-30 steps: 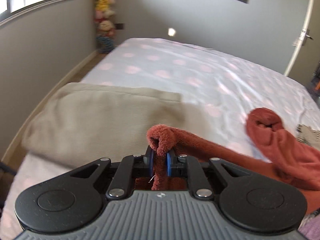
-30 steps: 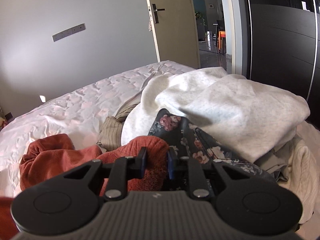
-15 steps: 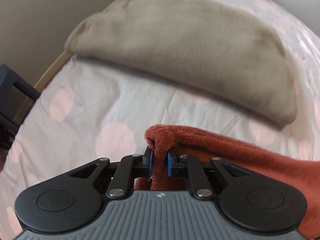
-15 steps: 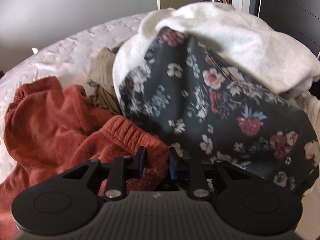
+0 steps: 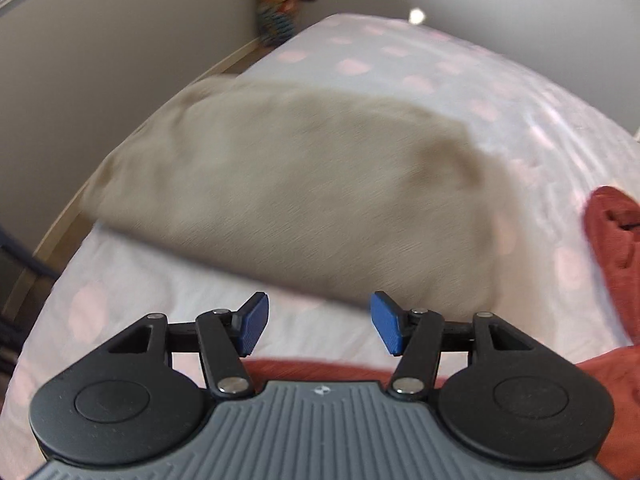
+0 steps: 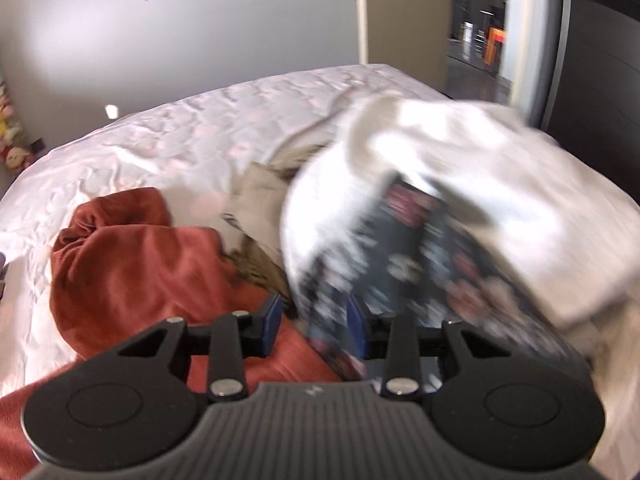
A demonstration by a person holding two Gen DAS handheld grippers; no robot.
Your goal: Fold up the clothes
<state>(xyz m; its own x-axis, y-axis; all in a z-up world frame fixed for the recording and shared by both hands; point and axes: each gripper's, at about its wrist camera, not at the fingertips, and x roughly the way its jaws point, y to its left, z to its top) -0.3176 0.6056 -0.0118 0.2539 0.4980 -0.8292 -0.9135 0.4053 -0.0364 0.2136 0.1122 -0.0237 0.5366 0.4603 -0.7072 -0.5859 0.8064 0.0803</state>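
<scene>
Left claw (image 5: 318, 328) is spreading, blue pads apart with nothing between them, only bedsheet showing in the gap. The rust-red fleece garment (image 5: 612, 256) lies on the pink-dotted white bed (image 5: 460, 80), running under the claw and off to its right. Beyond the claw lies a folded beige garment (image 5: 280, 192), near the bed's left edge. Right claw (image 6: 314, 330) is opening too; blurred dark floral cloth (image 6: 420, 256) crosses its gap, grip unclear, with the rust-red fleece to its left and a white sweatshirt (image 6: 500, 184) heaped behind.
</scene>
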